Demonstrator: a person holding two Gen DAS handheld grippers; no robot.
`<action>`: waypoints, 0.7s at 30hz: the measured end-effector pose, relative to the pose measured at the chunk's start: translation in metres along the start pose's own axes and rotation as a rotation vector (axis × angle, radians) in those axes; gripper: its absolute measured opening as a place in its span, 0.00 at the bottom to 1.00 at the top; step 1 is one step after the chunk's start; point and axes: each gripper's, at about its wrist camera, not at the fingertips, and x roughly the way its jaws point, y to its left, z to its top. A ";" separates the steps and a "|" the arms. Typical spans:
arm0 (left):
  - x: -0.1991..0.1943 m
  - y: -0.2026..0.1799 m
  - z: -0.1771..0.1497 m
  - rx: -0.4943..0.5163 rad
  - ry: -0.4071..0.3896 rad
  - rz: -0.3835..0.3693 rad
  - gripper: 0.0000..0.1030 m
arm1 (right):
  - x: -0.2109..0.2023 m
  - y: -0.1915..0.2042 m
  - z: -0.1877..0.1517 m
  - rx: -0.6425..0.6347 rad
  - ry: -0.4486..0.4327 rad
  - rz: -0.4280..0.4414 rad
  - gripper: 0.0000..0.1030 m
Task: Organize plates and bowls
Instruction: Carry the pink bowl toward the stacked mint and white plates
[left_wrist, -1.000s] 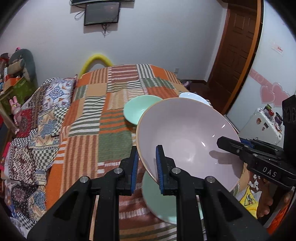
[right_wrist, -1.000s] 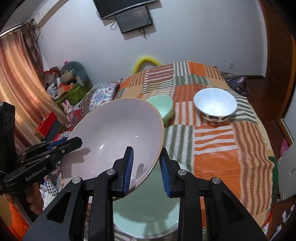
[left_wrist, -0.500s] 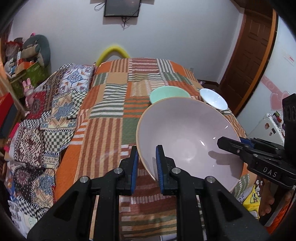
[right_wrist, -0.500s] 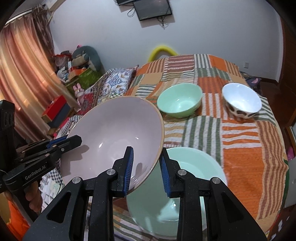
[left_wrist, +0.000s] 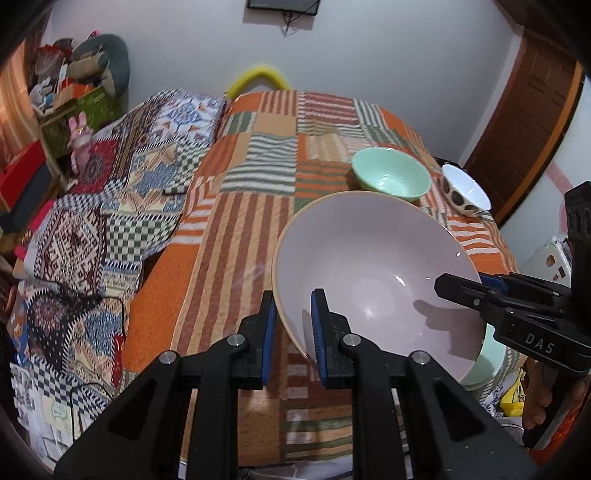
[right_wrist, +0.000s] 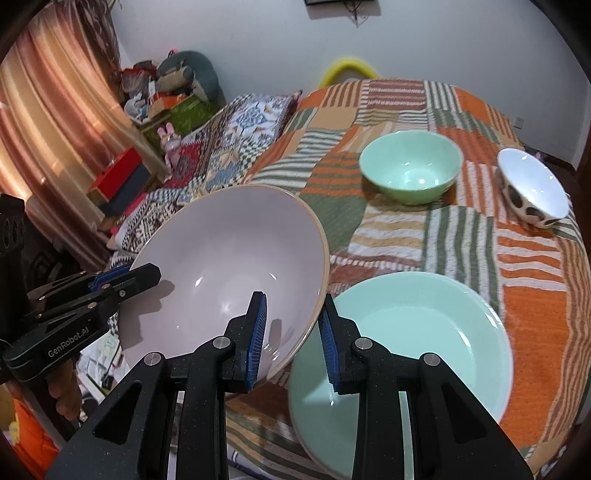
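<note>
Both grippers are on the pink bowl (left_wrist: 373, 280), one at each side of its rim. The left gripper (left_wrist: 293, 326) has its blue pads clamped on the rim edge nearest its camera, one pad outside the wall, one inside. The right gripper (right_wrist: 291, 332) pinches the opposite rim the same way, one pad inside the bowl and one outside. The pink bowl is in the air, tilted, above the near edge of the quilt (right_wrist: 461, 236).

Taking the pink bowl as the mark: just beside it on the right gripper's side, partly under its rim, the wide green plate (right_wrist: 413, 350) lies flat on the quilt. Beyond it, farther up the quilt, stands the green bowl (right_wrist: 410, 171), upright. Past the green bowl, off to its right, sits the spotted bowl (right_wrist: 532, 190), white inside with dark patches outside, tipped a little on the cloth. The two small bowls are apart, not touching.

On the far side of the pink bowl from the plate, a patterned blanket (left_wrist: 110, 206) drapes down beside the quilt.
</note>
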 end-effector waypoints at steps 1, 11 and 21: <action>0.003 0.004 -0.002 -0.008 0.008 0.002 0.17 | 0.004 0.002 0.000 -0.003 0.009 0.000 0.25; 0.028 0.027 -0.017 -0.049 0.068 0.014 0.17 | 0.037 0.011 -0.003 -0.014 0.096 0.008 0.25; 0.054 0.037 -0.030 -0.061 0.128 0.010 0.17 | 0.057 0.011 -0.005 -0.013 0.147 -0.007 0.25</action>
